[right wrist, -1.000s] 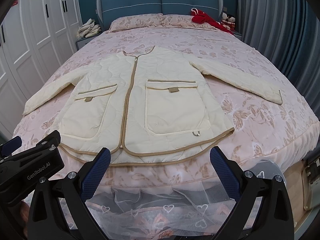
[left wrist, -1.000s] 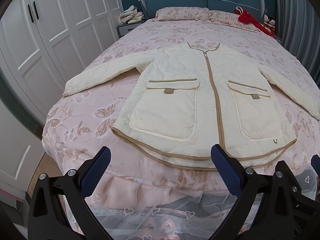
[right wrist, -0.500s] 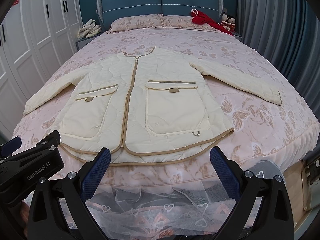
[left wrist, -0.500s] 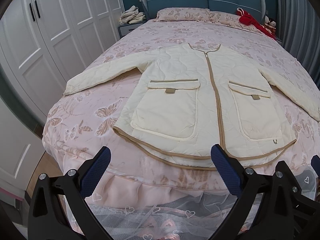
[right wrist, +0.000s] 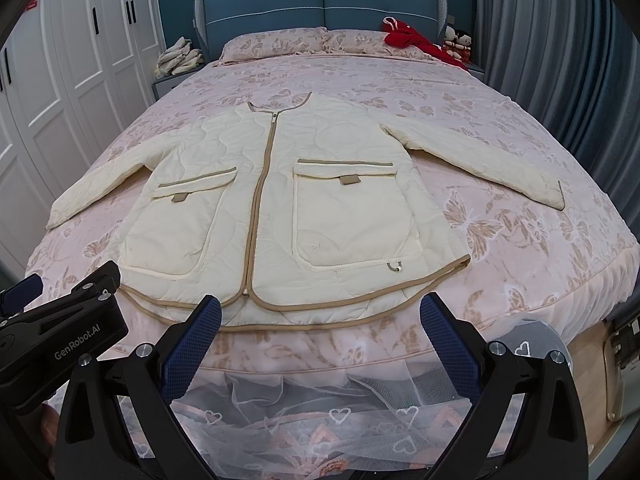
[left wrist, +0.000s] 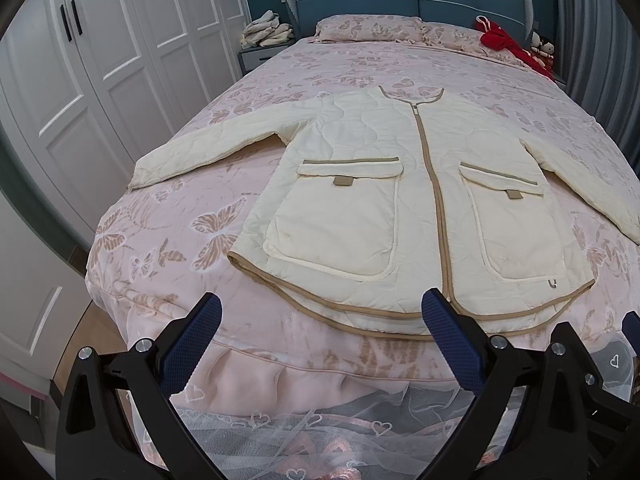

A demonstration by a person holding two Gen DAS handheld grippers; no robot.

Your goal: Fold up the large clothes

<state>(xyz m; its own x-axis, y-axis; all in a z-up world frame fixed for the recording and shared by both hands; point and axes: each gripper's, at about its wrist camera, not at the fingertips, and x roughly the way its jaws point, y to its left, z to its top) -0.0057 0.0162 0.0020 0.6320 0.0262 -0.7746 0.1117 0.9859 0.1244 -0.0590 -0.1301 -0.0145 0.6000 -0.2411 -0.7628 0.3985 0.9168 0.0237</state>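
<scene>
- The cream quilted jacket (left wrist: 400, 200) lies flat and zipped on the bed (left wrist: 168, 240), sleeves spread, hem toward the foot edge.
- Left tongs (left wrist: 320, 320) gape wide over that edge, holding nothing; the right tongs (right wrist: 320, 320) likewise.
- The left view alone shows the left cuff (left wrist: 140, 172) near the bed's wardrobe side.
- The right view alone shows the right cuff (right wrist: 554, 196), the grey curtain (right wrist: 560, 40) and the left tongs' black body (right wrist: 60, 332) beside the hem.

I'm in a home bedroom: bed (left wrist: 360, 80) at twelve o'clock, blue headboard (right wrist: 320, 4), white wardrobe (left wrist: 100, 60) at ten.
</scene>
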